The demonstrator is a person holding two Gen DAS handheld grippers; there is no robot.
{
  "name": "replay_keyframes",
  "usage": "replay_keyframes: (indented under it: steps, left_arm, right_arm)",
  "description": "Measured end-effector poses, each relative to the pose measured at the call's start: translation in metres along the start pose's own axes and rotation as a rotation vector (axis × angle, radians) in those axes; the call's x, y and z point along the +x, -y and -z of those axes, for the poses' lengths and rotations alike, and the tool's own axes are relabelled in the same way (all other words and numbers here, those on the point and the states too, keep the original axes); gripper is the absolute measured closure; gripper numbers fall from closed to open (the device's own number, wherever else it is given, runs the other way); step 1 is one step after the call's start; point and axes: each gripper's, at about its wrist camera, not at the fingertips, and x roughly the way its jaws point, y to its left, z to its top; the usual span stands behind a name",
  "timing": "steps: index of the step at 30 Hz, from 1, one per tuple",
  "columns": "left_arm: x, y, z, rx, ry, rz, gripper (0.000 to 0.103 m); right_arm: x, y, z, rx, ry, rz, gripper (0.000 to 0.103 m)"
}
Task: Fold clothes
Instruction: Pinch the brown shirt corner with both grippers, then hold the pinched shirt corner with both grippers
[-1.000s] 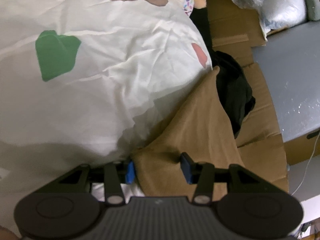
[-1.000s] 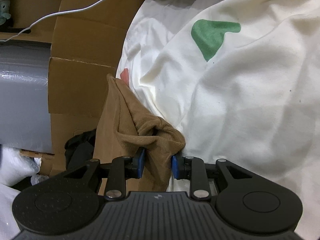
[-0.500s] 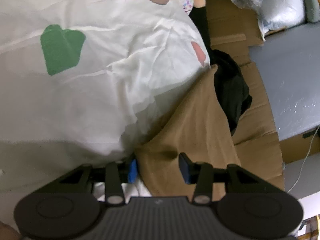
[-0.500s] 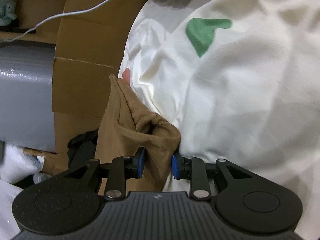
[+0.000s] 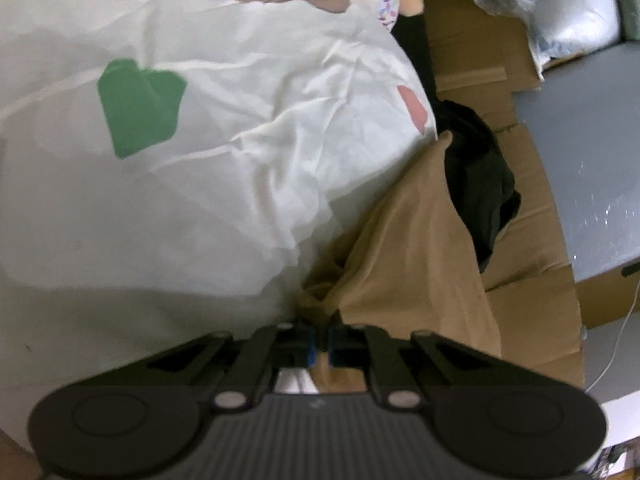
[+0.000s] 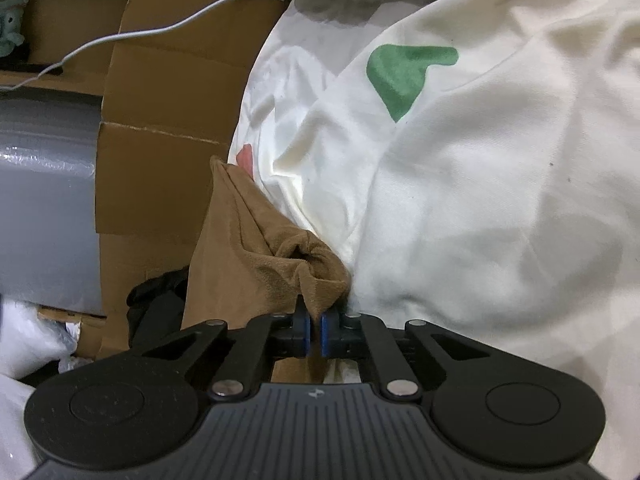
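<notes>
The left gripper (image 5: 319, 343) has its blue-padded jaws pinched tight on a bunched edge of the tan garment (image 5: 412, 248), the cloth gathering into folds right at the pads. The right gripper (image 6: 315, 334) is likewise clamped on the tan garment (image 6: 256, 256), nipping a puckered corner of it between its blue pads.

The garment lies at the edge of a white sheet (image 5: 240, 160) printed with a green shape (image 5: 140, 112) and a pinkish patch (image 5: 414, 108) (the same green shape (image 6: 404, 72) shows in the right wrist view, on the sheet (image 6: 480, 200) there). From the left wrist view the tan cloth stretches away from the jaws to a narrow tip that touches a black garment (image 5: 480, 176) heaped on flattened cardboard (image 5: 532, 248). Beyond the cardboard lies a grey surface (image 5: 592, 160).

In the right wrist view a white cable (image 6: 160, 32) trails across the cardboard (image 6: 160, 160), and a grey surface (image 6: 44, 200) sits to the left.
</notes>
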Motion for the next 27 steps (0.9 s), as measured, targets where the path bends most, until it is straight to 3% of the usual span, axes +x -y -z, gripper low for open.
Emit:
replay_keyframes:
  steps: [16, 27]
  left_arm:
    - [-0.036, 0.013, 0.008, -0.010, 0.027, -0.014, 0.100]
    - [-0.059, 0.002, 0.033, -0.010, 0.002, -0.024, 0.100]
  right_arm:
    - [-0.027, -0.026, 0.000, -0.014, 0.036, 0.089, 0.100]
    - [-0.062, -0.012, 0.002, -0.007, 0.062, 0.126, 0.100]
